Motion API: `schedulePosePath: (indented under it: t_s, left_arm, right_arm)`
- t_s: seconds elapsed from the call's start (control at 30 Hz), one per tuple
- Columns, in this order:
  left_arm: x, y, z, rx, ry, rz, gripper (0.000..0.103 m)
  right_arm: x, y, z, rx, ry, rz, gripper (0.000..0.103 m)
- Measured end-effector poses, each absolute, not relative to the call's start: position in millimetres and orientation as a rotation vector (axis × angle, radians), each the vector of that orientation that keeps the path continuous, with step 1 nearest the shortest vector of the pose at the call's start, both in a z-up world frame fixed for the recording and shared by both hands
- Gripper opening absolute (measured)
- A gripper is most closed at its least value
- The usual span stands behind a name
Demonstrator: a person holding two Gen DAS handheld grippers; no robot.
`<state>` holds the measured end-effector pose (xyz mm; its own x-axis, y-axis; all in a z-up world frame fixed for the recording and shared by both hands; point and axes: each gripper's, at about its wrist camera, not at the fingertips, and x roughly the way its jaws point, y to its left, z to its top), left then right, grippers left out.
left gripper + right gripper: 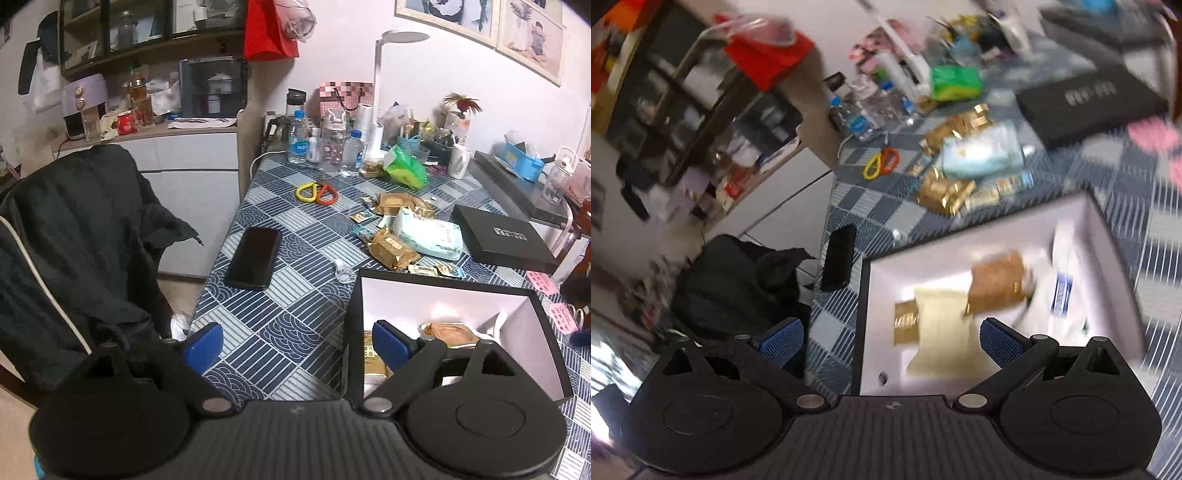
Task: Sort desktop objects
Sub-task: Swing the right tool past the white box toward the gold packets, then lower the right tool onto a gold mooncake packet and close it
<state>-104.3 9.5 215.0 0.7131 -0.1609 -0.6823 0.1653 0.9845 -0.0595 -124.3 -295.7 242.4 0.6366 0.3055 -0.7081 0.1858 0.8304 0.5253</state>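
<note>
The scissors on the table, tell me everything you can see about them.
The scissors lie flat on the blue patterned tablecloth, toward the far side near the row of water bottles. One loop handle is yellow, the other orange-red, both look plastic. The handles point toward the camera; the short metal blades point away and look closed. They lie apart from the black phone and the gold snack packets. Neither gripper is near. In the right wrist view they show blurred.
</note>
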Motion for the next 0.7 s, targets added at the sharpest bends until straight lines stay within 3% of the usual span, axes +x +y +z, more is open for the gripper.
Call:
schedulePosePath:
  t_s: [0.2, 0.33, 0.7]
  left_arm:
    - [-103, 12, 216, 0.008, 0.739, -0.149, 0.103]
    - [-98, 12, 216, 0.002, 0.74, -0.135, 0.103]
    - [-80, 14, 202, -0.021, 0.789, -0.121, 0.103]
  right_arm:
    - [-64, -282, 301, 0.379, 0.863, 0.059, 0.103]
    - [-28, -274, 311, 0.301, 0.851, 0.088, 0.103]
    - [88, -255, 261, 0.147, 0.992, 0.128, 0.103]
